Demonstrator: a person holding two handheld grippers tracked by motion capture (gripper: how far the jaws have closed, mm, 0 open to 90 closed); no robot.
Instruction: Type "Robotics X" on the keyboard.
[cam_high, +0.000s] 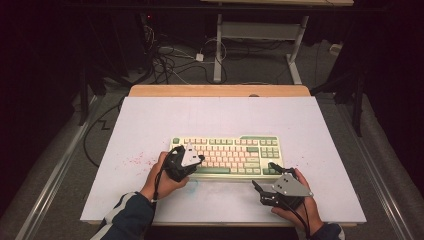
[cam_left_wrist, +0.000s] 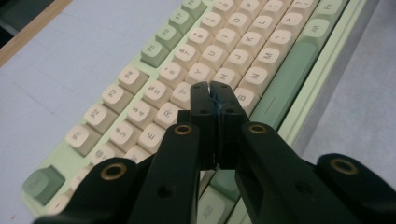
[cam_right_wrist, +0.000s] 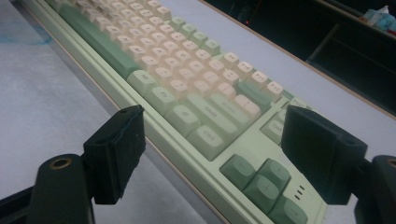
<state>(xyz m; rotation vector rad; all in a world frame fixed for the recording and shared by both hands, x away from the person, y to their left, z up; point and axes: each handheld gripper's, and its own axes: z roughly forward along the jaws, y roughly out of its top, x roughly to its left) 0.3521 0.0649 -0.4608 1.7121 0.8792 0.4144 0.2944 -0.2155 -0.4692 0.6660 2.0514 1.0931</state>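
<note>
A pale green keyboard (cam_high: 235, 150) with cream and green keys lies in the middle of the white table top (cam_high: 150, 120). My left gripper (cam_high: 200, 159) hovers over the keyboard's left half. Its jaws are shut with nothing between them. In the left gripper view the closed tips (cam_left_wrist: 208, 88) sit just above the letter keys (cam_left_wrist: 261, 37), near the green space bar (cam_left_wrist: 285, 79). My right gripper (cam_high: 265, 176) is at the keyboard's front right corner with its jaws wide open. In the right gripper view its pads (cam_right_wrist: 116, 144) frame the arrow keys (cam_right_wrist: 261, 182) and touch nothing.
Red specks (cam_high: 135, 161) dot the table left of the keyboard, and a faint blue smear (cam_high: 192, 187) lies in front of it. A wooden strip (cam_high: 220, 90) runs along the far edge. Beyond it are floor cables (cam_high: 165, 60) and a desk frame (cam_high: 260, 35).
</note>
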